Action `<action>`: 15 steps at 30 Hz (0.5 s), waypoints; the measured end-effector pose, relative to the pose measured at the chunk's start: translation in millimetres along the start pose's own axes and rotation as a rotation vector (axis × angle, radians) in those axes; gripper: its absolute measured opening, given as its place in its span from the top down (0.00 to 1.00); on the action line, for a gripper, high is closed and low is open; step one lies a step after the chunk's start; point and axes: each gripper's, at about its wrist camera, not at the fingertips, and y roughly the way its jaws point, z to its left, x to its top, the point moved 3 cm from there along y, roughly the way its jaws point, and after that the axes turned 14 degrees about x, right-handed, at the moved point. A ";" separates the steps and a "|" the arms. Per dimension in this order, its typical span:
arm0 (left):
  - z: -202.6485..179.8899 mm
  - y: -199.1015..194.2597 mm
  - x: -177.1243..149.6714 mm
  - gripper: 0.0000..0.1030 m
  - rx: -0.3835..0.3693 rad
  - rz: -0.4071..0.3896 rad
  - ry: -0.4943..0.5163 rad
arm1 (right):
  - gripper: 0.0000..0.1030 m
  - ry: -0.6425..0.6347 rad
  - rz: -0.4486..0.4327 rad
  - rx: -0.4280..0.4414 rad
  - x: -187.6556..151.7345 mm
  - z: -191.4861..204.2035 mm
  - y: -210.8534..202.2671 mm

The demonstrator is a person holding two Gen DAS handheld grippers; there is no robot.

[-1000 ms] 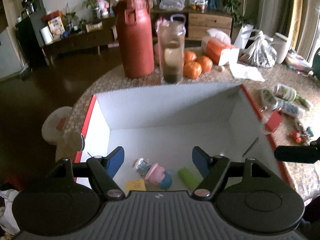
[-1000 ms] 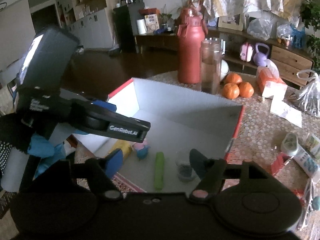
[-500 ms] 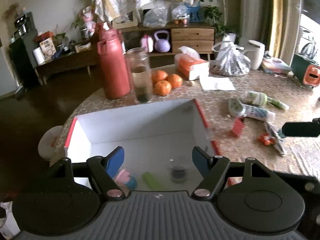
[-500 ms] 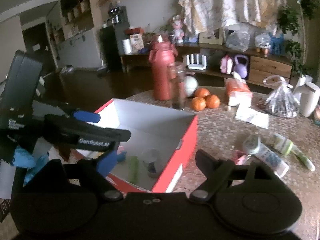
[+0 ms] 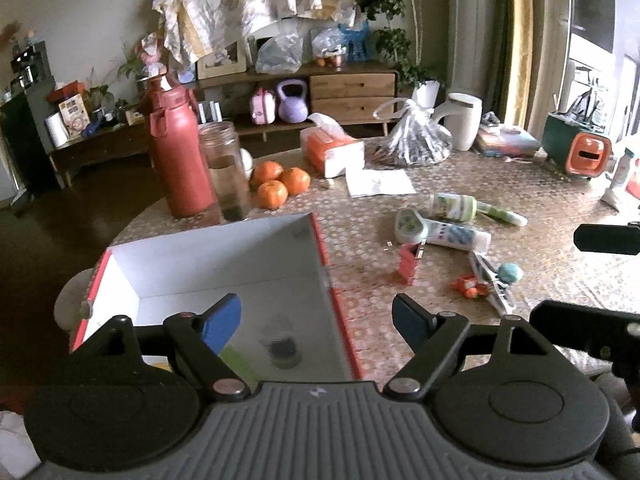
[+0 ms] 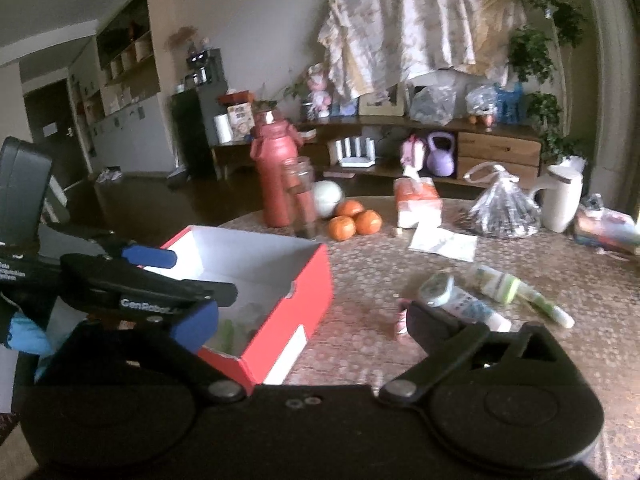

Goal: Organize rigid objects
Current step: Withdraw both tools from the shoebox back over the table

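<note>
Two grippers, both empty w/ jaws opening. Left gripper (image 5: 317,318) hangs over the near right corner of the red box (image 5: 325,256), nothing between its blue pads. Right gripper (image 6: 310,320) sits just right of the box, jaws very wide (nothing in them either). Inside the box: a small clear cup (image 5: 281,346) and a green stick (image 6: 228,334). Still out on the table (image 5: 540,200), right of the box: tubes (image 5: 452,234), a small red block (image 5: 409,262), a toy w/ a teal ball (image 5: 510,272).

Both grippers' jaws opening, empty.
</note>
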 end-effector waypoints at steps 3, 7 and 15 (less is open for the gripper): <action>-10.6 -5.7 1.0 0.20 -0.014 -0.012 -0.001 | 0.02 0.001 -0.019 -0.018 -2.6 -8.2 -12.7; -24.4 -9.8 2.0 0.17 -0.029 -0.009 -0.011 | 0.01 0.010 -0.042 -0.048 -5.7 -21.9 -24.7; -52.1 -10.4 4.7 0.08 -0.055 -0.014 -0.015 | 0.00 0.031 -0.080 -0.098 -14.8 -51.6 -43.8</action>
